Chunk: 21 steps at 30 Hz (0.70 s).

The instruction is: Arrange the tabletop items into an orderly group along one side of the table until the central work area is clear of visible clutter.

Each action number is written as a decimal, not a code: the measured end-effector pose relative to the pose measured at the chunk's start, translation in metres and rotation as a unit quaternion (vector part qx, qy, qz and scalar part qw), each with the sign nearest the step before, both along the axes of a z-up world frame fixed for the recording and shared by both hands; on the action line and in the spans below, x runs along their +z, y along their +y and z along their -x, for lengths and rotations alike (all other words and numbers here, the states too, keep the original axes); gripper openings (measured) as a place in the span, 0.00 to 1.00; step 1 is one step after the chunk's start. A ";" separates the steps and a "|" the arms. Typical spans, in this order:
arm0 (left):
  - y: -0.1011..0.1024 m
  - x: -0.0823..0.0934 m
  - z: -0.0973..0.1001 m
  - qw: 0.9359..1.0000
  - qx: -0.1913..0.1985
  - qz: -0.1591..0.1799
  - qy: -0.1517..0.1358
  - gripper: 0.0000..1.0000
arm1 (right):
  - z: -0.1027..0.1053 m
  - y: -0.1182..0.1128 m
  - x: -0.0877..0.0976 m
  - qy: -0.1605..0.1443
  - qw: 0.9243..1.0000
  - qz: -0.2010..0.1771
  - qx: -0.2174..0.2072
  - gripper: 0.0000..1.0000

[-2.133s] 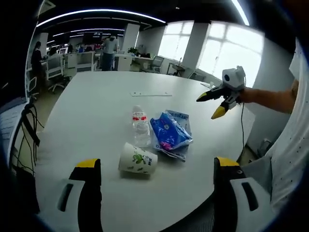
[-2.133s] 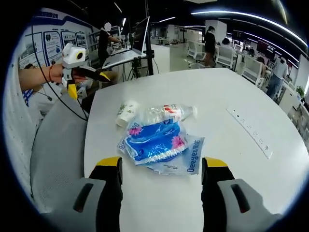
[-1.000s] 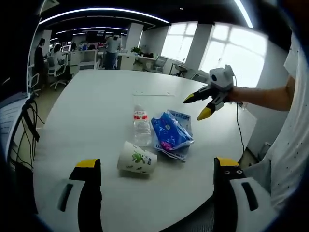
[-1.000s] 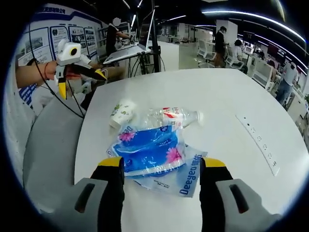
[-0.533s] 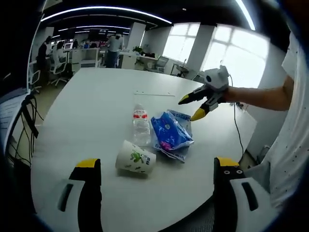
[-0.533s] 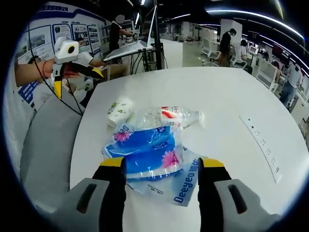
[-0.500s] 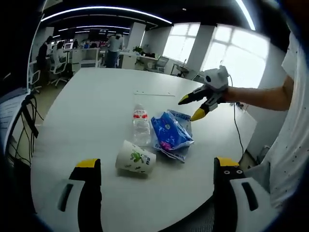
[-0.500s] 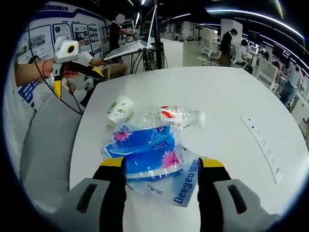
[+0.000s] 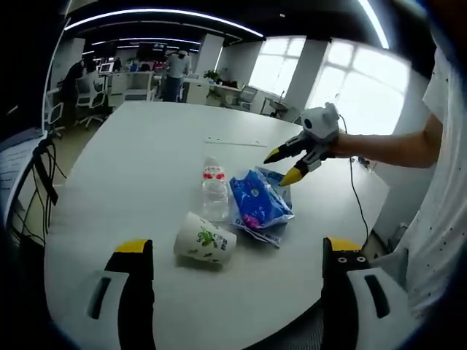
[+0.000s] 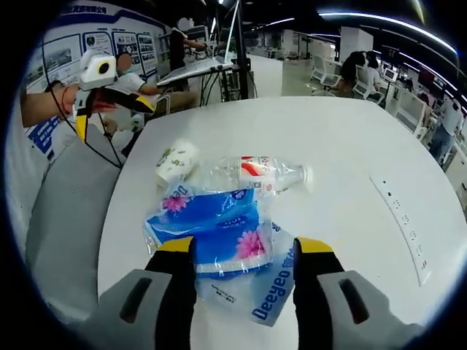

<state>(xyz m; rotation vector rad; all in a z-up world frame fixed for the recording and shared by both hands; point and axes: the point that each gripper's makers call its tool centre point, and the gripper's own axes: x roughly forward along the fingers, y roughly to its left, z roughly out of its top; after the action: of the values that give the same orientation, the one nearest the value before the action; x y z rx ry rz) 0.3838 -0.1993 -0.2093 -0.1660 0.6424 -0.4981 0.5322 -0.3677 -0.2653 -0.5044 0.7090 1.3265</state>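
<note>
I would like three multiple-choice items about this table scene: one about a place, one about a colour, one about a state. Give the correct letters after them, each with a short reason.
1. What lies between the paper cup and the blue tissue pack?
A. a plastic bottle
B. a power strip
C. nothing

2. What colour are the tips of the right hand-held gripper?
A. red
B. yellow
C. green

3. How is the paper cup resting on the table?
A. upright
B. upside down
C. on its side

Answers:
1. A: in the left gripper view the plastic bottle lies between the cup and the pack.
2. B: both tips show yellow above the pack.
3. C: its side rests on the table and its open mouth faces sideways.
</note>
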 end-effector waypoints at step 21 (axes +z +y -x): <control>0.001 -0.003 -0.002 1.000 0.015 0.011 -0.001 0.99 | -0.013 0.009 -0.015 -0.002 1.000 0.009 0.022 0.36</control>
<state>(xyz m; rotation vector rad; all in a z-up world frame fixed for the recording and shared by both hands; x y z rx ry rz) 0.3856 -0.1982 -0.2123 -0.1967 0.6324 -0.4765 0.5451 -0.3587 -0.2806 -0.5396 0.7100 1.3614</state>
